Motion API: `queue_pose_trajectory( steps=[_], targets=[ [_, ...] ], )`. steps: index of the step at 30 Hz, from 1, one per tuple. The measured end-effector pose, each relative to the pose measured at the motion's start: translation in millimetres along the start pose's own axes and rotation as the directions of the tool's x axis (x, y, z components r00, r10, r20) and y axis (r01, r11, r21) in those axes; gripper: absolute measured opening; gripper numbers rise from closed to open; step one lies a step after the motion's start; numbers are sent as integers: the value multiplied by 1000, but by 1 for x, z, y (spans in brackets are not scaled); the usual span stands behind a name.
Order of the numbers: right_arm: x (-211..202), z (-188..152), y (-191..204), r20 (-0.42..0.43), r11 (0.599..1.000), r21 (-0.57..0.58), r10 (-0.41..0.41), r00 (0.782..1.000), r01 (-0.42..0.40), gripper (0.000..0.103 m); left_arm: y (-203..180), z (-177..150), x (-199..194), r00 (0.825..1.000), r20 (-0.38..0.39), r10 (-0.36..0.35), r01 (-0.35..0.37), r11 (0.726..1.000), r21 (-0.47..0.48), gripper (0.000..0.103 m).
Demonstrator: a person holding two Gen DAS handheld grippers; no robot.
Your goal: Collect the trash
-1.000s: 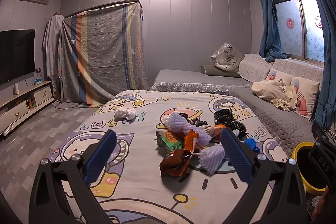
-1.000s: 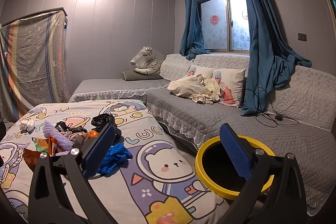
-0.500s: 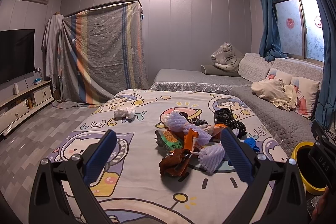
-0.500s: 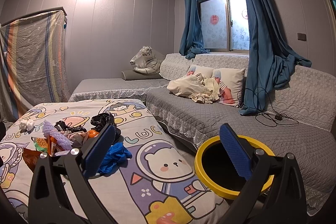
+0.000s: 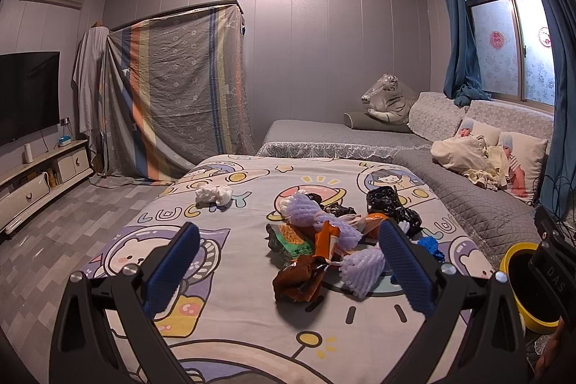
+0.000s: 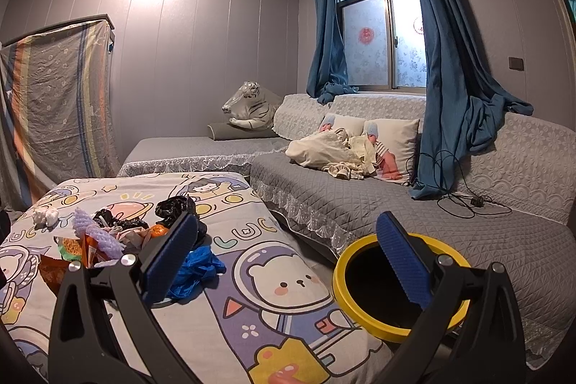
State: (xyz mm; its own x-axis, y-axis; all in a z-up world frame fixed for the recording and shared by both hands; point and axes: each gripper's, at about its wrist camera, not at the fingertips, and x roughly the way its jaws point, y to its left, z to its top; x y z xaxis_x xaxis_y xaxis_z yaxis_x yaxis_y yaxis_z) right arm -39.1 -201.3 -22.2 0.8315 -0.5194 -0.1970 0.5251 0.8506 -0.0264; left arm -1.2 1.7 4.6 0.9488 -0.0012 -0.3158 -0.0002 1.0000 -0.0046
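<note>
Trash pile is lying on the cartoon-print cover, toward its right side, a loose heap of wrappers, foam netting and black plastic. Individual pieces are overlapping, so you are not getting clean edges on most of them. A brown wrapper and a white foam net are sitting at the near edge of the heap; a crumpled white tissue is lying well apart to the left.

Your left wrist view is showing the yellow-rimmed bin only partly, cut off behind the other gripper's body at the right edge. Your right wrist view is giving the whole rim, standing between the cover and the grey sofa; its inside is reading as plain black. That view is also showing a blue crumpled piece clearly, which the left view is mostly hiding behind a finger.

You are holding the left gripper above the cover, aimed at the heap, fingers spread wide and gripping nothing. You are holding the right gripper over the cover's corner, one finger crossing the bin's mouth, fingers likewise spread and empty.
</note>
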Motion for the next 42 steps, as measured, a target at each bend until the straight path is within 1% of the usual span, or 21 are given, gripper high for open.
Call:
queue_pose_trajectory(
  steps=[27,42],
  targets=[
    [0,0,0,-5,1000,0,2,1000,-2,95,0,-1,0,1000,-1,1,-1,1000,0,96],
    [1,-3,-1,-7,1000,9,2,1000,-2,95,1,-8,4,1000,-13,-2,2,1000,-5,96]
  ],
)
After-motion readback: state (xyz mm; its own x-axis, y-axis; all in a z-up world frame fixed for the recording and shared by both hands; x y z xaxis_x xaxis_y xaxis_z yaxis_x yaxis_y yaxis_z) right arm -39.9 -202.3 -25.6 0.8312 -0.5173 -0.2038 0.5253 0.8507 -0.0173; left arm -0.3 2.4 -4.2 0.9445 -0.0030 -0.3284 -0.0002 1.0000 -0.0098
